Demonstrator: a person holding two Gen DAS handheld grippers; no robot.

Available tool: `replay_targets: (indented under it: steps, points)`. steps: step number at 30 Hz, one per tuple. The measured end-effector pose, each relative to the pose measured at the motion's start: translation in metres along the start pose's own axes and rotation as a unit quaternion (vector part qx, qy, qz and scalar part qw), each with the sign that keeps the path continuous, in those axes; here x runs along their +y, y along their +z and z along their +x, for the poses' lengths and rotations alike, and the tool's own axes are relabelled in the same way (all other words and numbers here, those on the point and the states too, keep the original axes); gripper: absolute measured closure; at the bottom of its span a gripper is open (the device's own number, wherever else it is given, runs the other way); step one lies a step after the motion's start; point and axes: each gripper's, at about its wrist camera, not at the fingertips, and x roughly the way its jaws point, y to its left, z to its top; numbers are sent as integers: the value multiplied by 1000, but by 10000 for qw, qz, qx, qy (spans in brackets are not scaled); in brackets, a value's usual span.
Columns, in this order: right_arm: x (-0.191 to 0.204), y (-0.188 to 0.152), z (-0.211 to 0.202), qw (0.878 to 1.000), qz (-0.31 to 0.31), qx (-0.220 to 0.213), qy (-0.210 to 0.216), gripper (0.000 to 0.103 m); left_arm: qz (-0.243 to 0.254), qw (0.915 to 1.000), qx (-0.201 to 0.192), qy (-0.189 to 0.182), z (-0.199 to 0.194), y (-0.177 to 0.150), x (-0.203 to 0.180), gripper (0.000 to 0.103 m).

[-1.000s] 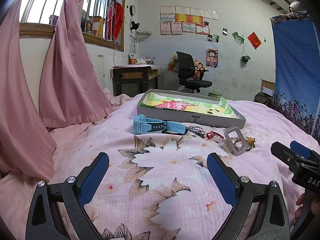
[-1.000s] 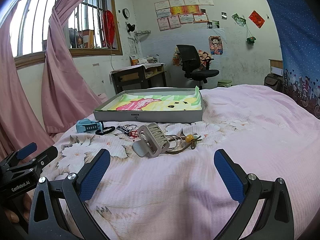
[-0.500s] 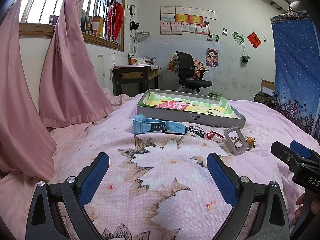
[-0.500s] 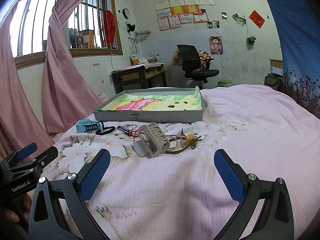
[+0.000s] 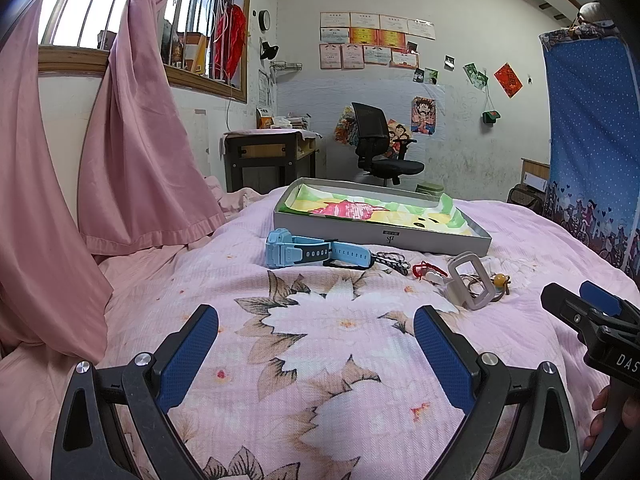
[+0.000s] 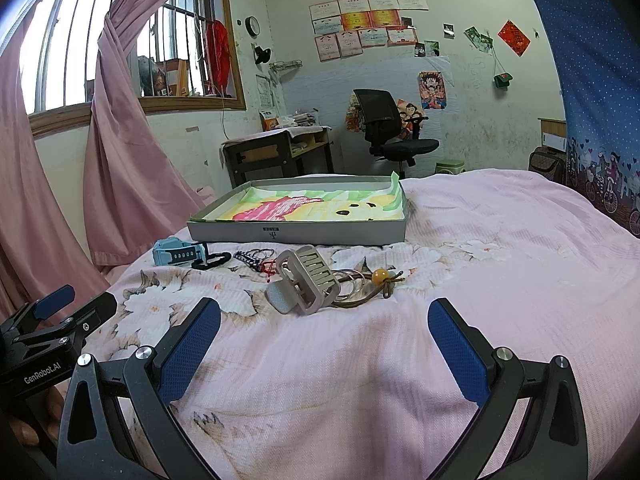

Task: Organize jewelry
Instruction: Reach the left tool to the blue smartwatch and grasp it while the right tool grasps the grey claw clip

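Pink bed [image 6: 500,240] cloth holds all the jewelry in a row, just in front of the grey box [image 6: 298,232]. From the left there is a blue watch [image 5: 304,254], some small chains [image 5: 390,260], a grey clip [image 6: 306,286], then rings and a bead [image 6: 380,276]. The clip lies straight ahead of the right tool [image 6: 324,338], a little to its left, so I think this hand is nearer to it. The watch lies long-ways across, ahead of the left tool [image 5: 316,346]. Both tools hover low over the bed, pointing at the box, spread wide apart and holding nothing. Nothing is in the box yet.
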Motion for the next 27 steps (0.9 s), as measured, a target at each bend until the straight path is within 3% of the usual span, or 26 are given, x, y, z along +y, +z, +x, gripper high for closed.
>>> replay_targets:
  steps: [17, 27]
  points:
    - [3, -1, 3, 9997, -8, 171, -175, 1, -63, 9997, 142, -177, 5, 3, -3, 4]
    - [-1, 15, 15, 9997, -20, 208, -104, 1, -234, 9987, 276, -352, 18, 17, 2, 4]
